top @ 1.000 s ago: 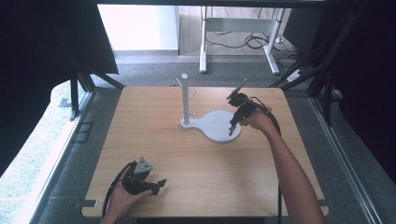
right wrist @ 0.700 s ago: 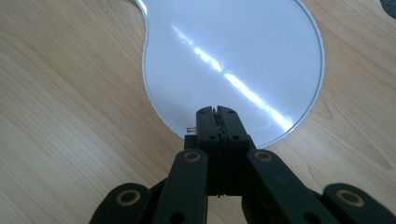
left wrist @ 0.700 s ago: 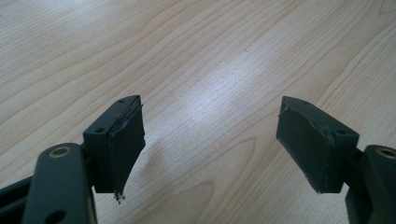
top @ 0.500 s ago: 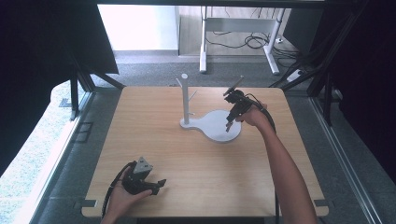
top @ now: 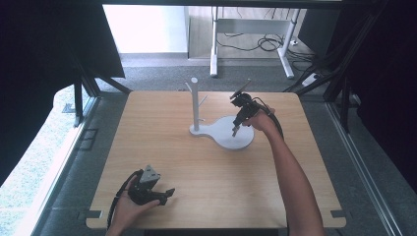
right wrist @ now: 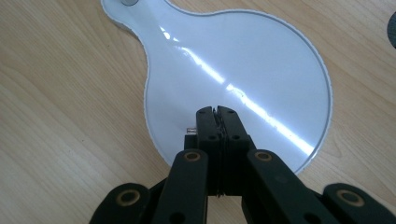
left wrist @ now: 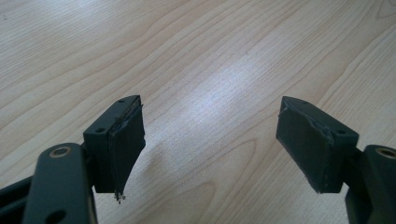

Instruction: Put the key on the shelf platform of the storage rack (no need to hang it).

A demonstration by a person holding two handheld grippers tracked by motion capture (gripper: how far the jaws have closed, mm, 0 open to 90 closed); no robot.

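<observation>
Presently the wooden worktop (top: 196,162) carries a white stand (top: 231,133) at its far centre: a round, flat base plate with an upright post (top: 194,101) at its narrow end. The plate's surface is bare. The right gripper (top: 236,129) hangs over the plate, its fingers (right wrist: 205,122) clenched together on nothing. The left gripper (top: 164,192) rests on the near left of the worktop, well apart from the stand, its fingers (left wrist: 123,142) spread wide and released.
</observation>
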